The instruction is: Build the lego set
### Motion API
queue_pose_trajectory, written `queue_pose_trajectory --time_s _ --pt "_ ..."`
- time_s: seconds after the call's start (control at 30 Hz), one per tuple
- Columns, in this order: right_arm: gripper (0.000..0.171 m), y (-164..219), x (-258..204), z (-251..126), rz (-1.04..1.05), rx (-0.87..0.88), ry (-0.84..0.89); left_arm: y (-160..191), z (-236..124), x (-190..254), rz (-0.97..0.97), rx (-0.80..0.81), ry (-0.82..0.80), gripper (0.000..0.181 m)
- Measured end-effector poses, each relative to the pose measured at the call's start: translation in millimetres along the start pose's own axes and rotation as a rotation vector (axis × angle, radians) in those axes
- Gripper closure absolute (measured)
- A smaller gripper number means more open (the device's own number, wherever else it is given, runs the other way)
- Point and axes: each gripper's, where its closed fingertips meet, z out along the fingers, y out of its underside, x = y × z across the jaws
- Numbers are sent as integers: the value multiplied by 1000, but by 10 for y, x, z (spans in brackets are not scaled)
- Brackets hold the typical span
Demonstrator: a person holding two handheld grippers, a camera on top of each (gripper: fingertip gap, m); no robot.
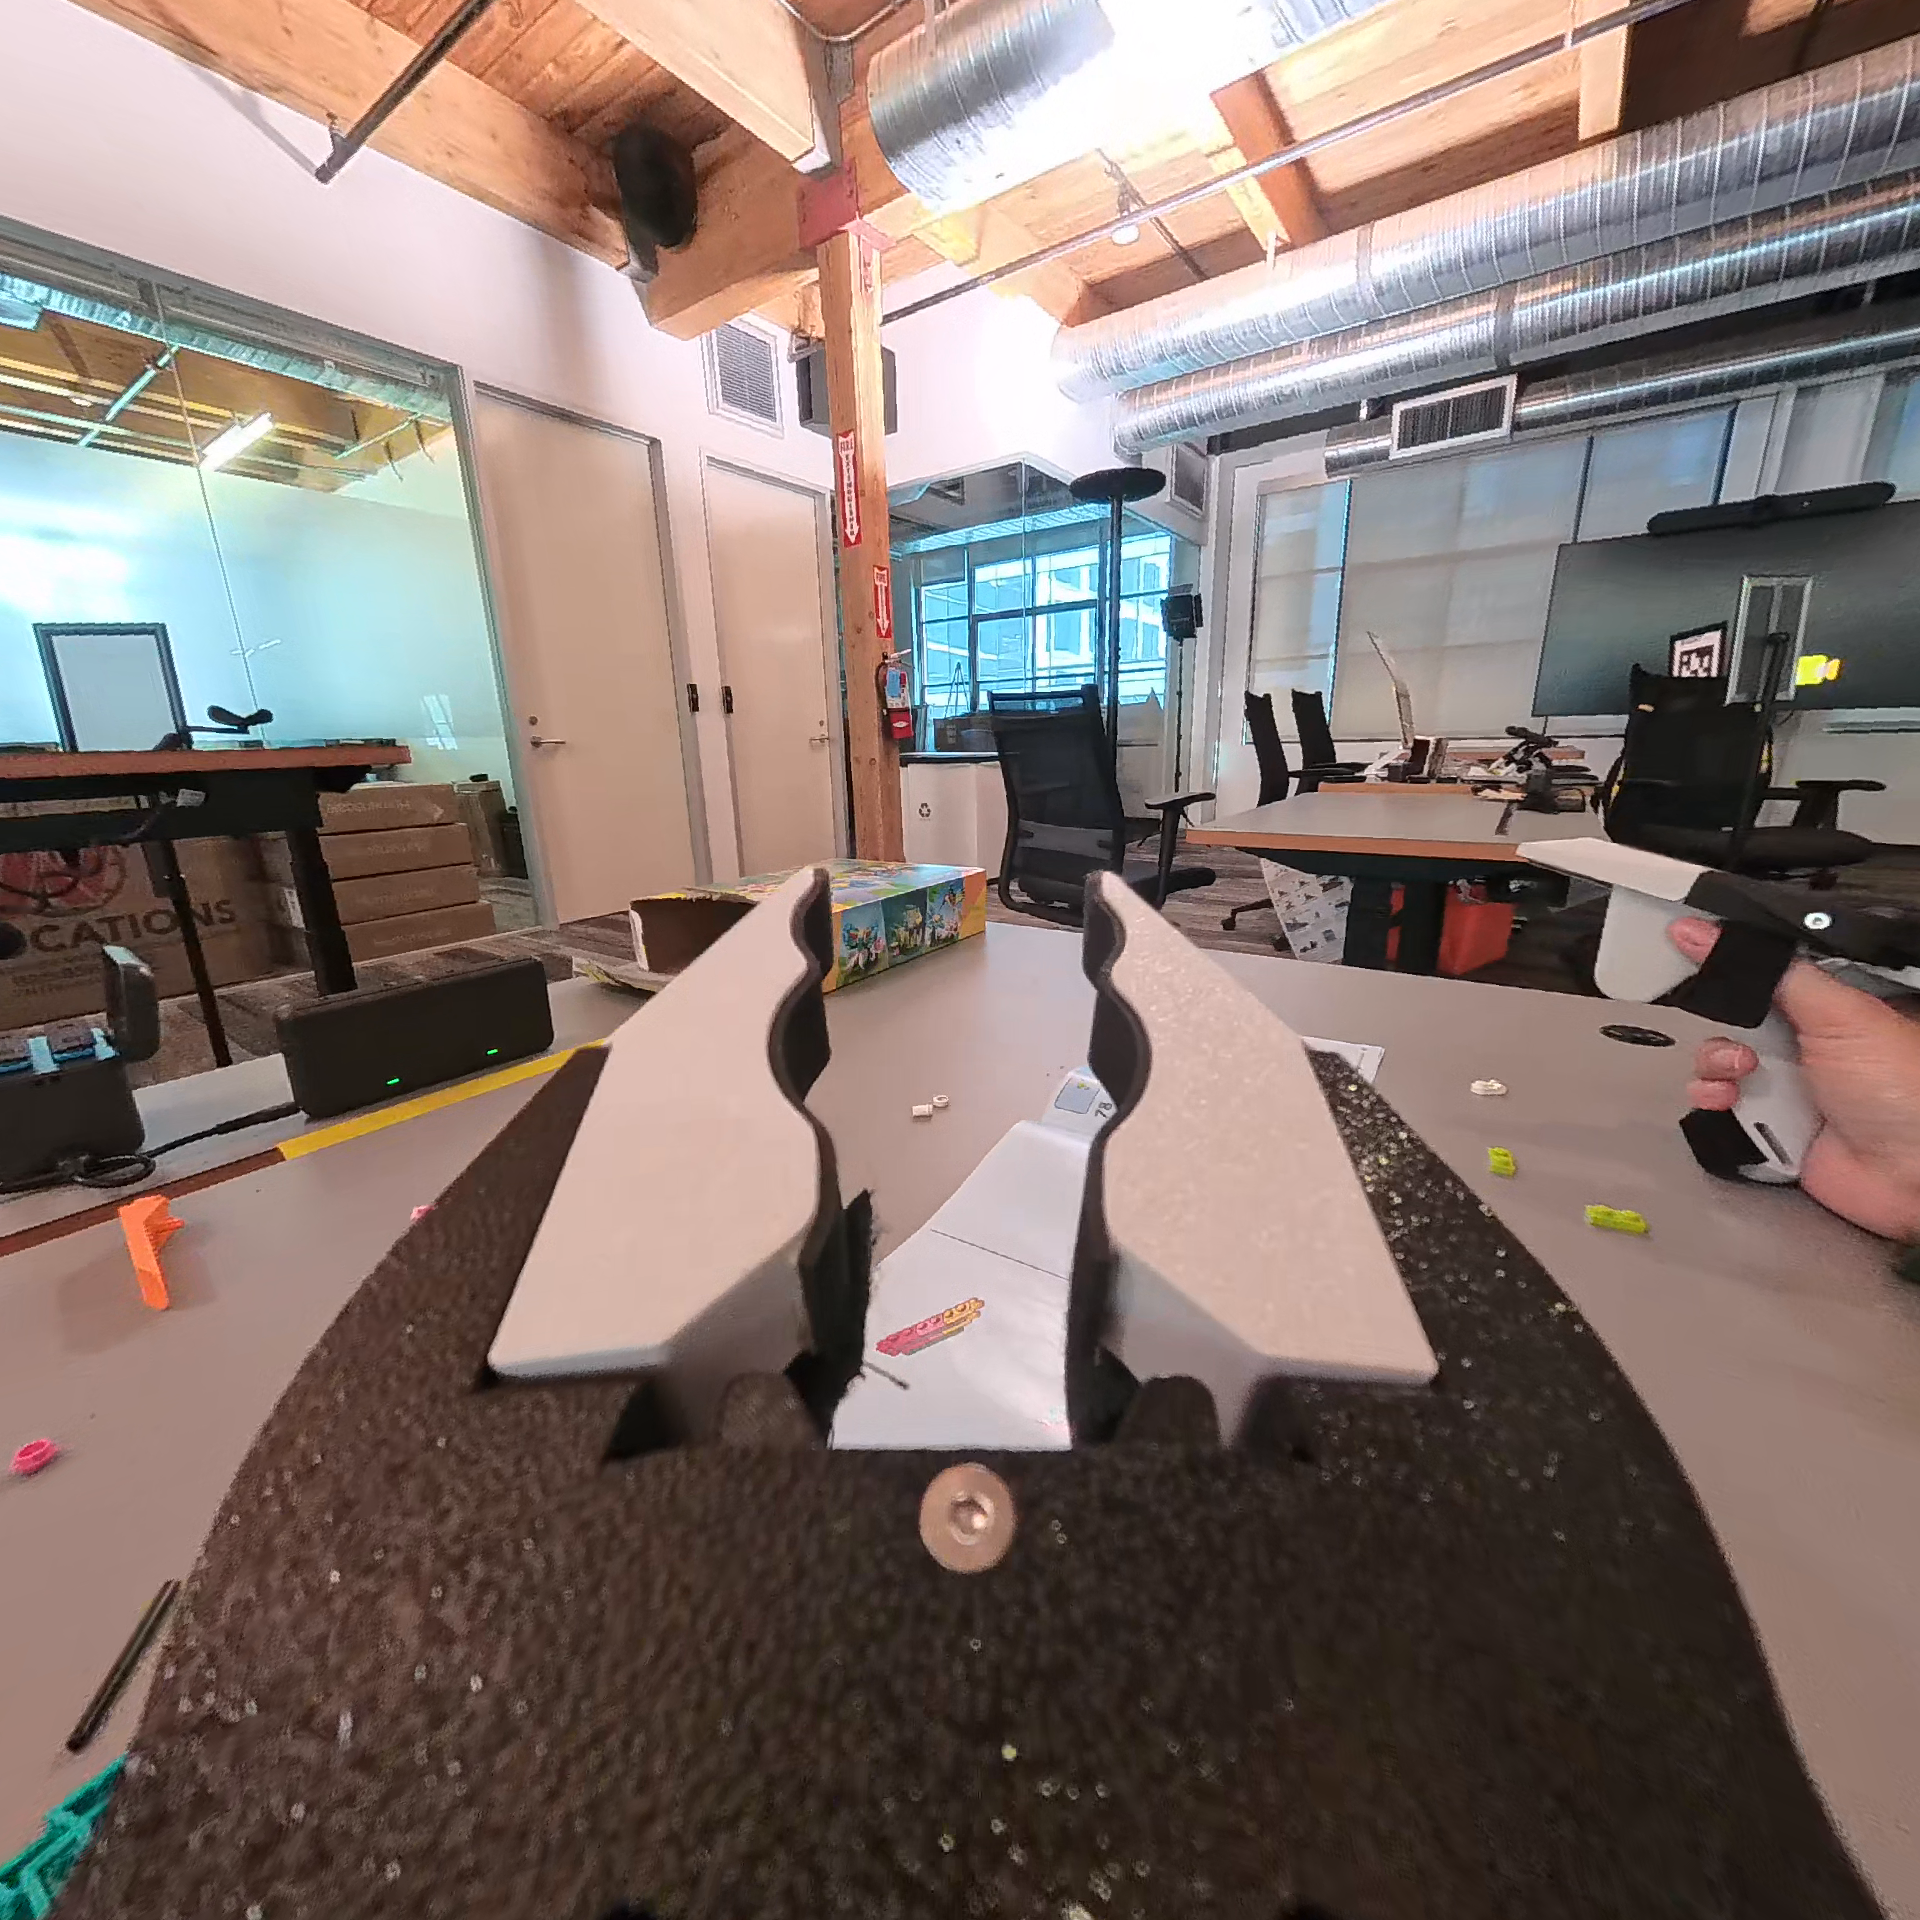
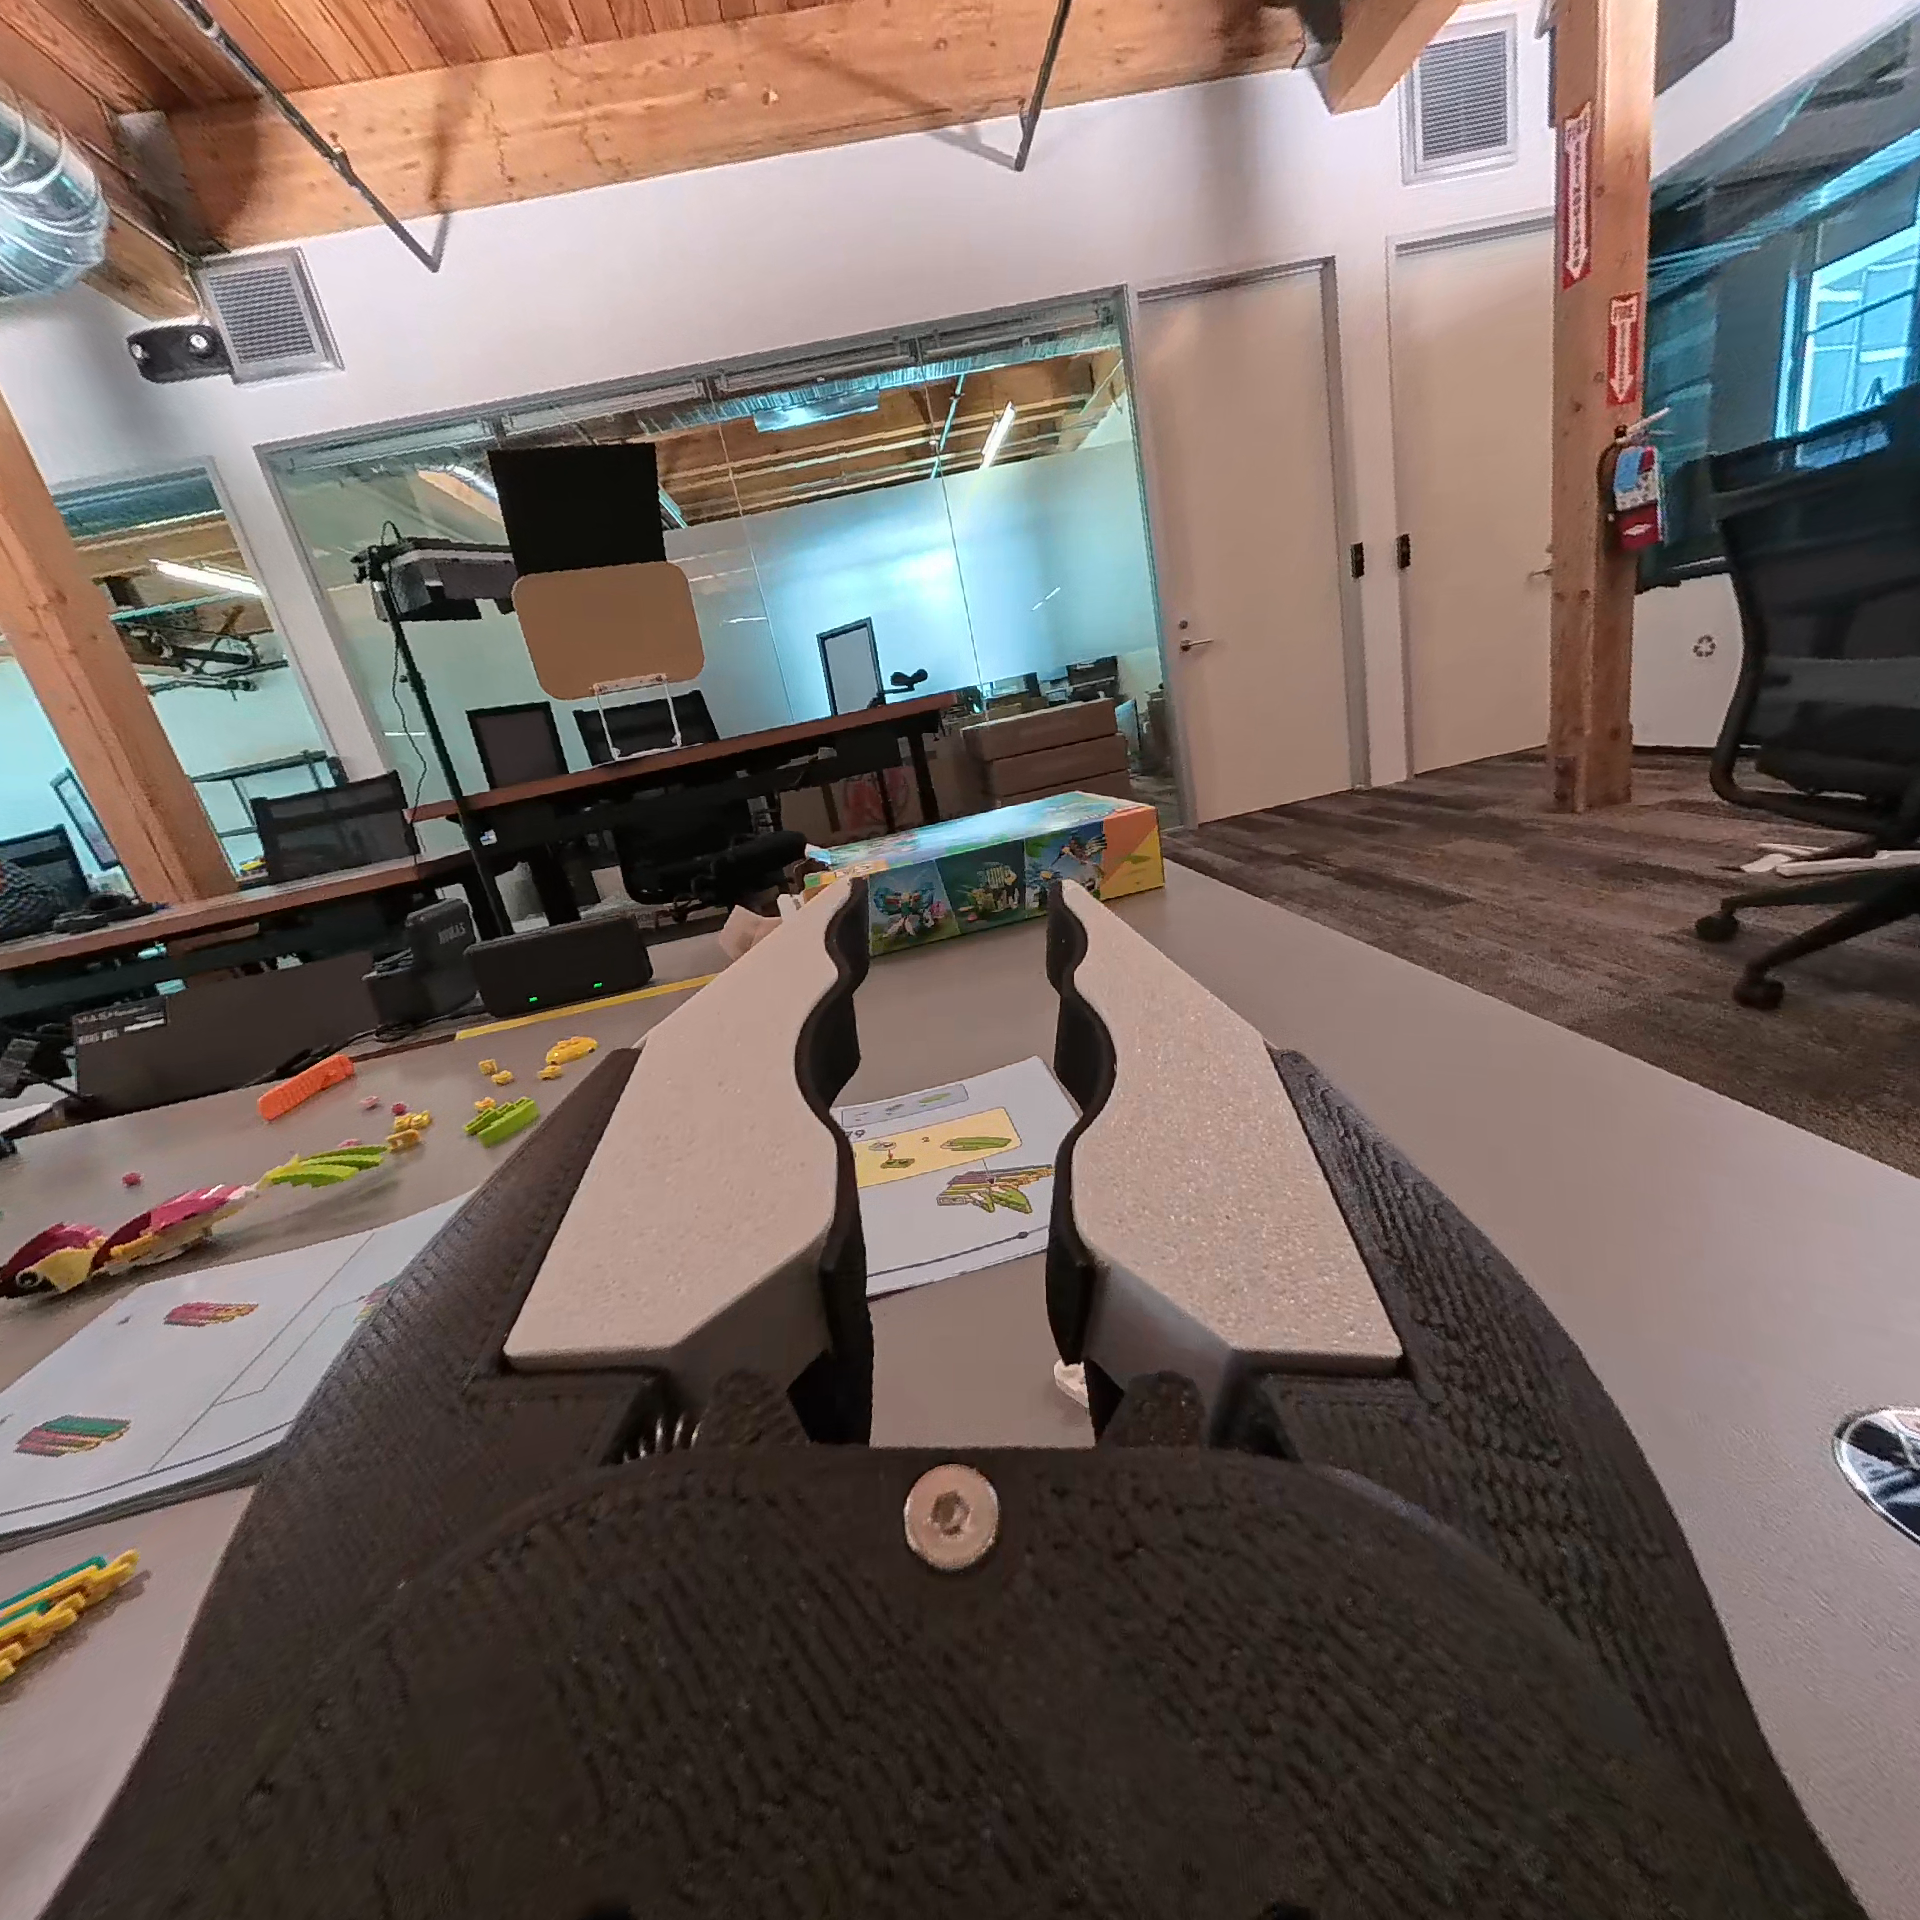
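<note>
My left gripper [image 1: 956, 904] is open and empty above an instruction booklet [image 1: 966, 1309] on the grey table [image 1: 1662, 1403]. My right gripper [image 2: 951, 904] is open and empty above another booklet page [image 2: 935, 1174]; it also shows at the right of the left wrist view [image 1: 1621, 914], held by a hand. A part-built magenta and yellow bird [image 2: 125, 1236] with a lime wing [image 2: 327, 1164] lies at the left. Loose lime and yellow pieces [image 2: 499, 1117] lie behind it. Small white pieces [image 1: 930, 1107] and lime pieces [image 1: 1616, 1218] lie on the table.
The colourful set box [image 2: 997, 868] lies at the table's far edge, also in the left wrist view [image 1: 894, 920]. An orange brick separator [image 1: 145, 1247] lies at the left. Black chargers [image 1: 416, 1034] stand at the far left. An open booklet [image 2: 156, 1382] lies nearby. Office chairs [image 2: 1818, 665] stand beyond. One gripper's finger ends stand about 35 cm off the other's.
</note>
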Motion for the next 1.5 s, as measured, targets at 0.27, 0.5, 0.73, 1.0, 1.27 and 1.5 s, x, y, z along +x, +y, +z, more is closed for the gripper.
queue_pose_trajectory --time_s 0.27,0.5,0.73,1.0,1.27,1.5 --pt "139 9 -10 7 4 -5 -7 -6 1 24 19 0 4 136" --pt "139 15 -26 10 -12 -11 -11 9 5 16 23 -7 3 136" --pt "139 28 -81 23 -36 -22 -35 24 9 19 26 -15 5 136" --pt "139 70 -200 45 -84 -48 -82 58 20 29 17 -30 15 136" --pt "140 75 -203 51 -68 -50 -90 77 25 40 12 -39 23 137" --pt "141 76 -196 54 -61 -59 -89 96 33 57 15 -49 31 138"
